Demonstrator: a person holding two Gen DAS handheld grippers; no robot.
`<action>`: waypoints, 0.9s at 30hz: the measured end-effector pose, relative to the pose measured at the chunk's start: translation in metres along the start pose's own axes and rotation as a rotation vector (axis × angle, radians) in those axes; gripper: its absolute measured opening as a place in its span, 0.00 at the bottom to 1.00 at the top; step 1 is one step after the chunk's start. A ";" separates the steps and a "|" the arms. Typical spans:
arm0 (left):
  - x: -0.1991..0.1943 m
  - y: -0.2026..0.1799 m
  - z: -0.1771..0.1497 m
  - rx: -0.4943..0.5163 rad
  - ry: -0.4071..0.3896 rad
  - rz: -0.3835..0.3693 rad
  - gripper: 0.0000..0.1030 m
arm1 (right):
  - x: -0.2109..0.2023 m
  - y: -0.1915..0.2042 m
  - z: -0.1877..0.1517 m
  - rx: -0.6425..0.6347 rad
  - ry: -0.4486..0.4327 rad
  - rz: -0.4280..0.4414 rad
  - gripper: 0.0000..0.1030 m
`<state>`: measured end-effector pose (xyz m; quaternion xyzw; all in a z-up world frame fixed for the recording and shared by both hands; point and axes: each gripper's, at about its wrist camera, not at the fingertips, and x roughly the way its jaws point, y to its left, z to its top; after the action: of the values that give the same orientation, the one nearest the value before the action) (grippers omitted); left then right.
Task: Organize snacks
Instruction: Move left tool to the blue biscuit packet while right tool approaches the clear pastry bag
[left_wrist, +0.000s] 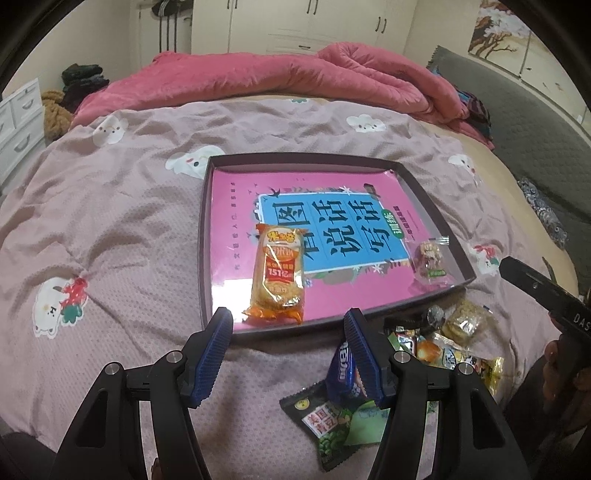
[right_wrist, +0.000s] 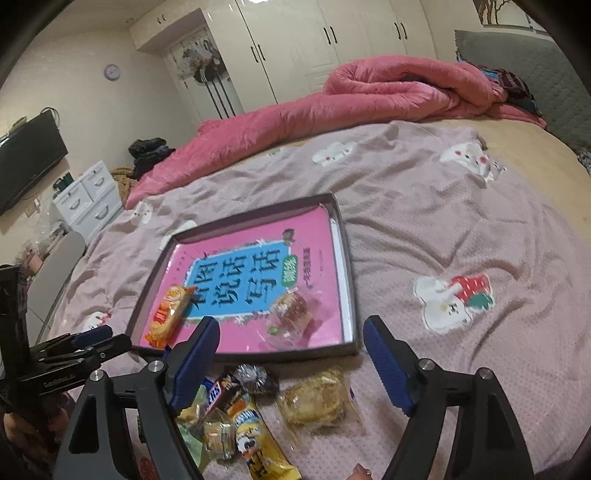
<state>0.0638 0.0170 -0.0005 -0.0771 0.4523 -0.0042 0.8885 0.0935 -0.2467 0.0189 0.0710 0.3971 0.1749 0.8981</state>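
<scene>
Lying on a pink bedspread printed with white cartoon animals, a shallow dark-rimmed box lid serves as a tray, its floor covered by a pink and blue book cover with large Chinese characters. Two snacks are inside it: an orange rice-cracker packet near the lid's front edge toward the left, and a clear-wrapped nutty snack close to the front right corner. Outside the lid, just off its front right corner, a pile of loose snacks rests on the bedspread: a round pastry in clear wrap, a silver foil-wrapped sweet, a yellow bar and a dark chocolate bar. Nearer the front, a green pea packet lies flat with a blue cookie packet beside it.

The left gripper hangs over the lid's front edge, jaws apart and nothing between them; the blue packet sits just behind its right finger. The right gripper is over the front right corner of the lid, jaws spread wide and empty, above the pile. A folded red quilt lies along the far side of the bed.
</scene>
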 end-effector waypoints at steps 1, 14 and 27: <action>0.000 -0.001 -0.001 0.003 0.001 0.000 0.63 | 0.000 0.000 -0.001 -0.001 0.007 -0.008 0.80; 0.000 -0.007 -0.012 0.032 0.031 -0.009 0.63 | -0.001 0.001 -0.013 0.011 0.049 -0.040 0.88; 0.008 -0.012 -0.018 0.045 0.064 -0.027 0.63 | 0.004 -0.006 -0.026 0.048 0.131 -0.070 0.89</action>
<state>0.0549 0.0019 -0.0155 -0.0631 0.4791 -0.0290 0.8750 0.0785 -0.2515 -0.0026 0.0671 0.4613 0.1379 0.8739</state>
